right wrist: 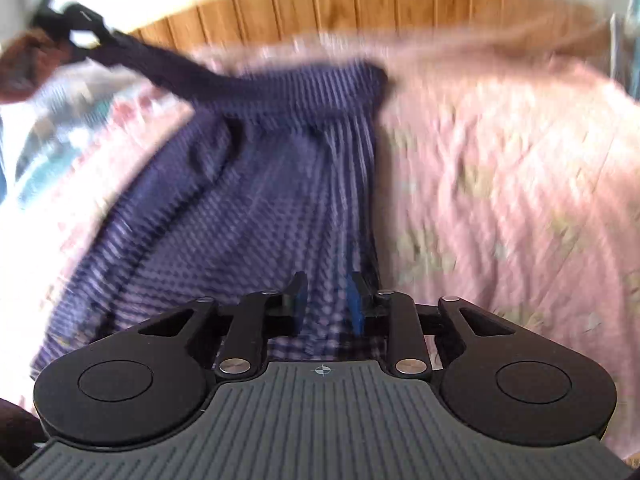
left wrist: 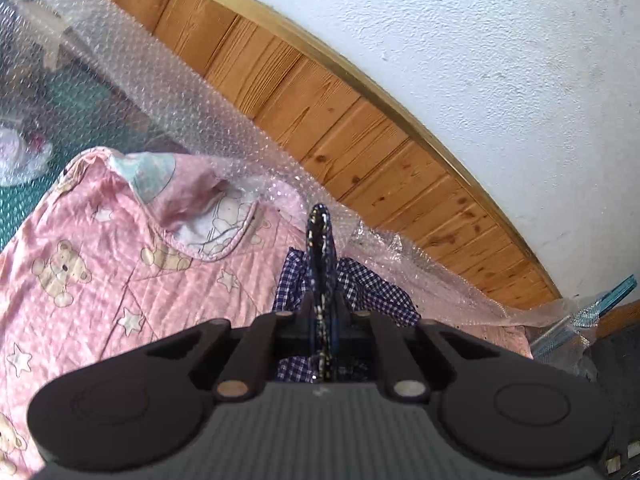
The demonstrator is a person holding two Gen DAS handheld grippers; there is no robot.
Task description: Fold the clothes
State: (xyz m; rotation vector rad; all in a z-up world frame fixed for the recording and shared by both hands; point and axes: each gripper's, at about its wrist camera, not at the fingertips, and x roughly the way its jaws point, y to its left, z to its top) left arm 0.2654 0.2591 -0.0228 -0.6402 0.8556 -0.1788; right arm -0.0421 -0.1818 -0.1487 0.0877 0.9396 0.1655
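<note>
The right gripper [right wrist: 327, 300] hangs over the near end of the blue checked garment [right wrist: 256, 208], its jaws narrowly parted with only cloth beneath them and nothing pinched. The garment lies spread on the pink teddy-bear quilt [right wrist: 500, 168], one corner drawn up toward the left gripper [left wrist: 319, 216], whose fingers are pressed together on that fabric. Beyond lie bubble wrap [left wrist: 192, 120], wood panelling [left wrist: 320, 112] and a white wall [left wrist: 480, 40].

White rough plaster wall [left wrist: 480, 60]; wooden plank headboard [left wrist: 320, 92] with brass-coloured top edge; bed under pink teddy-and-star quilt [left wrist: 120, 272]; bubble wrap [left wrist: 132, 68] draped along headboard; teal cover [left wrist: 24, 200] beyond quilt; daylight.
</note>
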